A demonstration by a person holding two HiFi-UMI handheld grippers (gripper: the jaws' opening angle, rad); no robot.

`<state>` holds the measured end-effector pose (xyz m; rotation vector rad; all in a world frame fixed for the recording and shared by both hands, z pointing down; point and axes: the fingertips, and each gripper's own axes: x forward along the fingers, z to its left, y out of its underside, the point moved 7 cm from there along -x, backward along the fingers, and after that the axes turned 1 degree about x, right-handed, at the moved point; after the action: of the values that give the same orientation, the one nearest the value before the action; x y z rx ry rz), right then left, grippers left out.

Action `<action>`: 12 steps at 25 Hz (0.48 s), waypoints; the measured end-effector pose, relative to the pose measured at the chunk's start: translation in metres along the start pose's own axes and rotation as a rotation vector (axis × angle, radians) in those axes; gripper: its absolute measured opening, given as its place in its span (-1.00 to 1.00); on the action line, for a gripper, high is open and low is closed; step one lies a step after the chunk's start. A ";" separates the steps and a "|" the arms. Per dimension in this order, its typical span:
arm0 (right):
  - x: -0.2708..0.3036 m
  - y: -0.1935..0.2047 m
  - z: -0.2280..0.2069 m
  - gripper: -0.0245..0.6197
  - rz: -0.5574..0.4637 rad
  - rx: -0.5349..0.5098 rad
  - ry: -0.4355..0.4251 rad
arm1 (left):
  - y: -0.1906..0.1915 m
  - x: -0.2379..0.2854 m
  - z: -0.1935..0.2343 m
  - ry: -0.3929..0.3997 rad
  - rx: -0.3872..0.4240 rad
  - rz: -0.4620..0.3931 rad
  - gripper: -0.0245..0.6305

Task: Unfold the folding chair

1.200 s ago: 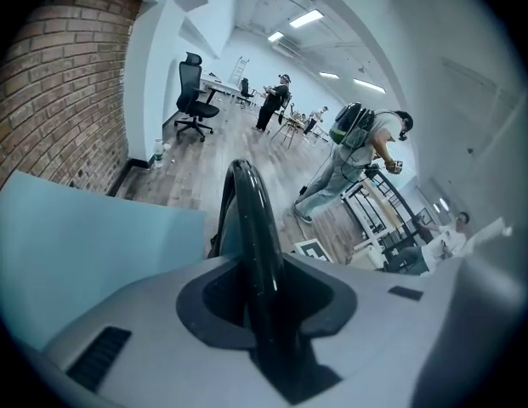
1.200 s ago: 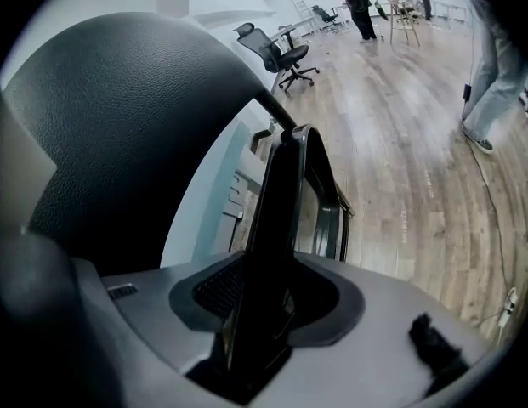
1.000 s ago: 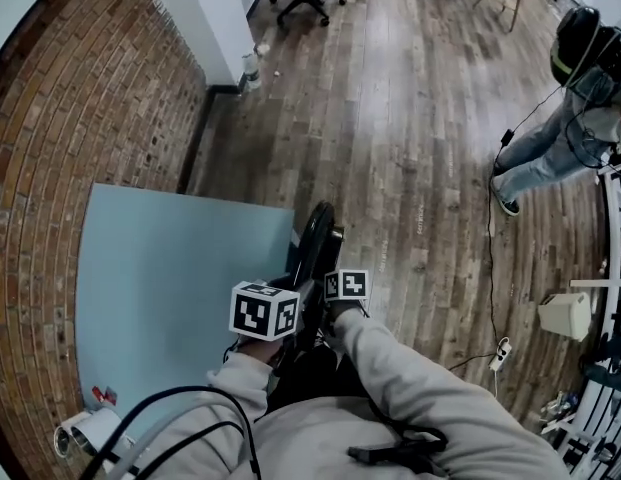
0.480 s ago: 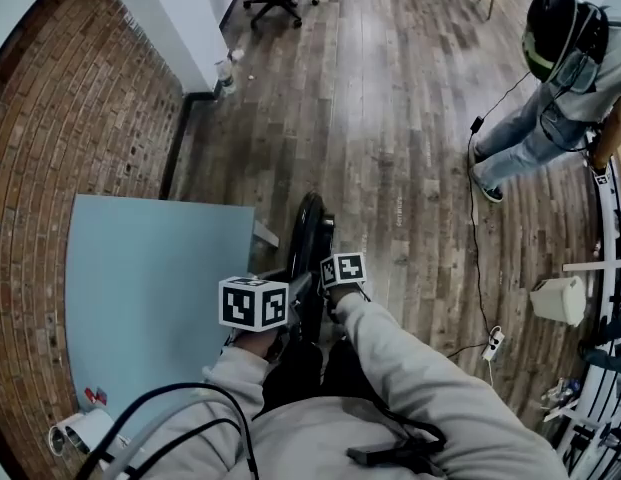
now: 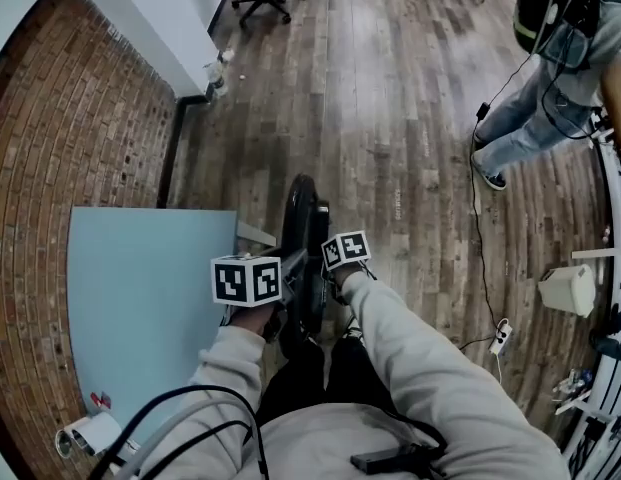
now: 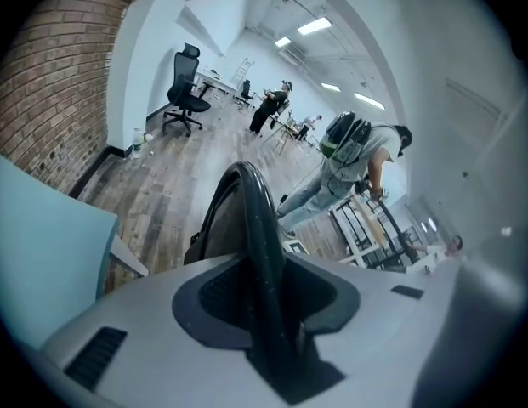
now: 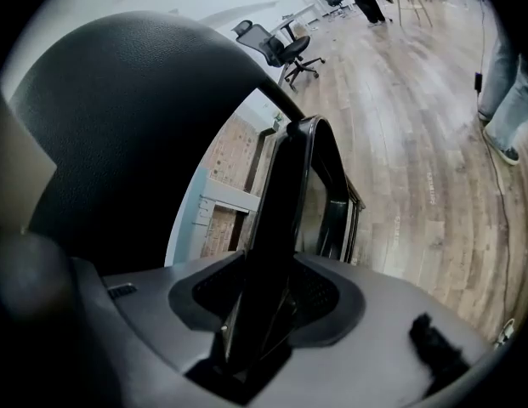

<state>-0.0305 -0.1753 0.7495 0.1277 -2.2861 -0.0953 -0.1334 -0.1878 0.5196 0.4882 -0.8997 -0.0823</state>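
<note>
Two grippers on the folding chair, folded, upright on the floor before you. Right gripper fingers clamp its frame; left gripper fingers have just been opening, tube loose between. Regrip left, then spread the halves.

My head view looks steeply down from above the left gripper and right gripper. Each gripper view rides close behind its own jaws, facing forward along them. All three share the folding chair and the plank floor ahead.
</note>
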 end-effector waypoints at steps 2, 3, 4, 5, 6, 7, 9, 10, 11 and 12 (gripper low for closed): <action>-0.003 -0.002 -0.004 -0.42 0.009 -0.010 -0.013 | -0.004 0.005 -0.006 -0.003 0.040 0.040 -0.50; -0.004 -0.003 -0.005 -0.41 0.009 -0.012 -0.018 | -0.005 0.007 -0.008 -0.007 0.054 0.052 -0.50; -0.005 -0.003 -0.007 -0.41 0.006 -0.009 -0.023 | -0.006 0.008 -0.009 -0.011 0.061 0.058 -0.50; -0.005 -0.001 -0.008 -0.42 0.001 -0.003 -0.030 | -0.005 0.008 -0.010 -0.015 0.061 0.060 -0.51; -0.006 0.001 -0.009 -0.42 -0.006 0.003 -0.038 | -0.004 0.008 -0.010 -0.018 0.058 0.059 -0.51; -0.007 0.003 -0.011 -0.42 -0.013 0.008 -0.047 | -0.003 0.007 -0.009 -0.021 0.053 0.056 -0.51; -0.012 0.006 -0.018 -0.43 -0.028 0.014 -0.066 | -0.003 0.003 -0.005 -0.037 0.045 0.050 -0.53; -0.015 0.007 -0.024 -0.43 -0.036 0.016 -0.078 | -0.003 0.000 -0.002 -0.047 0.043 0.044 -0.55; -0.019 0.008 -0.030 -0.43 -0.046 0.018 -0.091 | -0.003 -0.002 0.002 -0.053 0.040 0.038 -0.57; -0.022 0.009 -0.036 -0.43 -0.055 0.021 -0.107 | -0.003 -0.004 0.005 -0.054 0.036 0.034 -0.59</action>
<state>0.0101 -0.1645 0.7574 0.2010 -2.3916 -0.1087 -0.1387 -0.1912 0.5180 0.5060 -0.9631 -0.0486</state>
